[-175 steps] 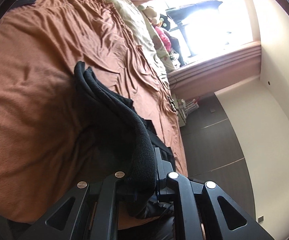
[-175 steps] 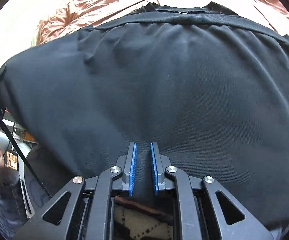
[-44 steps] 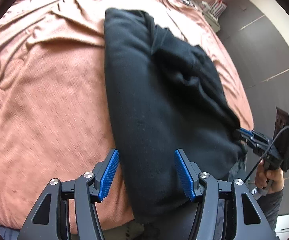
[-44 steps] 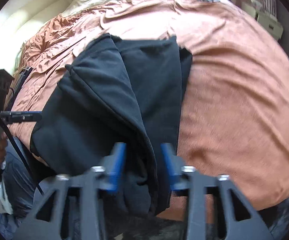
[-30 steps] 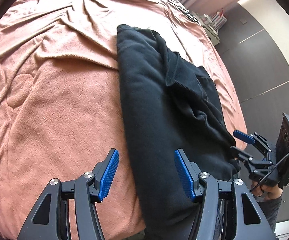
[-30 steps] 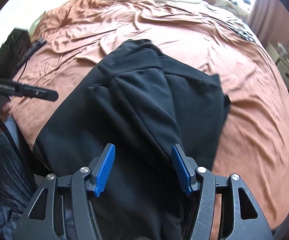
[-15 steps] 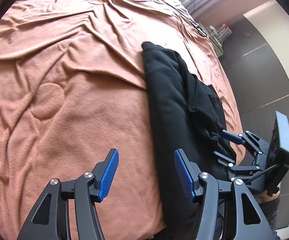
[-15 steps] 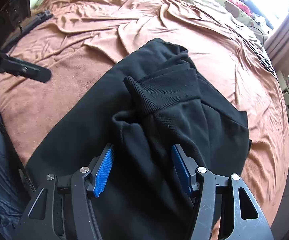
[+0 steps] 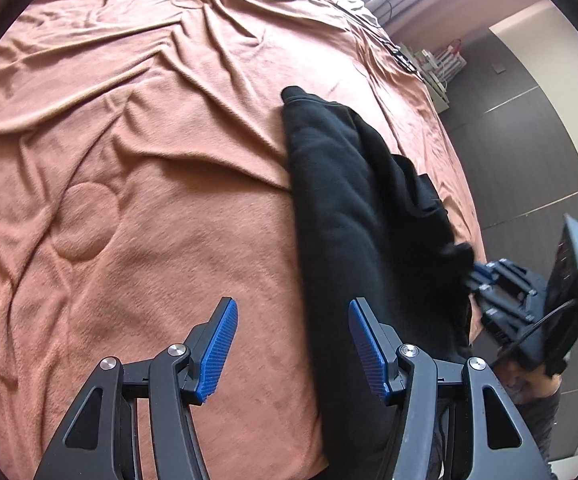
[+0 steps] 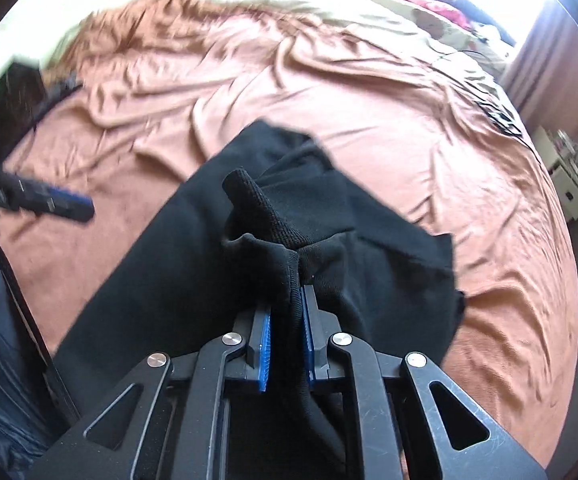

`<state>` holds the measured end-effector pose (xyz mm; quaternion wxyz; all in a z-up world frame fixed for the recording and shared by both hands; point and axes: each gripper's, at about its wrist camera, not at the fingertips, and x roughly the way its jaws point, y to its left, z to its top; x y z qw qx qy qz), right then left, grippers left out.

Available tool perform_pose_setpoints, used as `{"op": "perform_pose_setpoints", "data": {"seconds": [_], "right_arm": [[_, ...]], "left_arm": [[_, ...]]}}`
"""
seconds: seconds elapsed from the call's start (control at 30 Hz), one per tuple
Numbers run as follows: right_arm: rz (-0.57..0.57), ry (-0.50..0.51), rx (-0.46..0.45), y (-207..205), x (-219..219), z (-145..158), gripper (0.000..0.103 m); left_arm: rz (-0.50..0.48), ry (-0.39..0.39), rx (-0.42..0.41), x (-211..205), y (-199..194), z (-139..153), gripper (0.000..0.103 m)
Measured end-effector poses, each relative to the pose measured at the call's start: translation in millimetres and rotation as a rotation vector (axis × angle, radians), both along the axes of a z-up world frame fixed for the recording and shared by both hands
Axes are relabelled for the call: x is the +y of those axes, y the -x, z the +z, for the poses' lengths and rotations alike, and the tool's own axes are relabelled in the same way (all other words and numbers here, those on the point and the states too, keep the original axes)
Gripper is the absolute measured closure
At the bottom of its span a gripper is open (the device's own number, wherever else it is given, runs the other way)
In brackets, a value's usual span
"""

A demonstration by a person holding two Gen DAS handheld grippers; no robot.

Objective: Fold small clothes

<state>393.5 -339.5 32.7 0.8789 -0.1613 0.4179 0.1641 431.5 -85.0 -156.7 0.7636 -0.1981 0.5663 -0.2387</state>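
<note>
Your right gripper (image 10: 285, 344) was closing, and the right wrist view showed its blue pads (image 10: 265, 354) already pressed on a bunched fold of the black garment (image 10: 217, 264), with the cloth squeezed into the narrow gap between them and a ribbed cuff or hem (image 10: 255, 200) standing up just beyond the tips. From the left wrist view the same right gripper (image 9: 475, 280) sat at the garment's near right corner, blurred, its tips buried in the fabric. Your left gripper (image 9: 291, 344) had its jaws spread about halfway, pads bare, nothing pinched; the left pad (image 9: 217, 354) hovered over the bare rust-coloured bedspread (image 9: 129, 200), and the right pad sat at the left edge of the black garment (image 9: 349, 220), contact not clear. The garment lay as a long folded strip on the bedspread near the bed's right edge, one end toward you at the bed's near edge, the other toward the middle of the bed. In the right wrist view your left gripper (image 10: 69, 204) showed at the left, well apart from the cloth.
</note>
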Motion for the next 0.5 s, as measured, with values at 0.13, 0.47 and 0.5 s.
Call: {"op": "perform_pose_setpoints", "data": {"seconds": [0.13,0.47,0.5], "right_arm": [[-0.041,-0.059,-0.019,-4,-29,17,0.094],[-0.126,-0.187,0.006,-28,-89,15,0.096],[-0.133,-0.198,0.011,-32,-93,13,0.097]], "left_arm": [[-0.012,-0.004,-0.001,-14,-7,2,0.043],[-0.044,-0.027,-0.002,-48,-22,5,0.043],[-0.045,-0.028,0.001,-50,-24,5,0.043]]}}
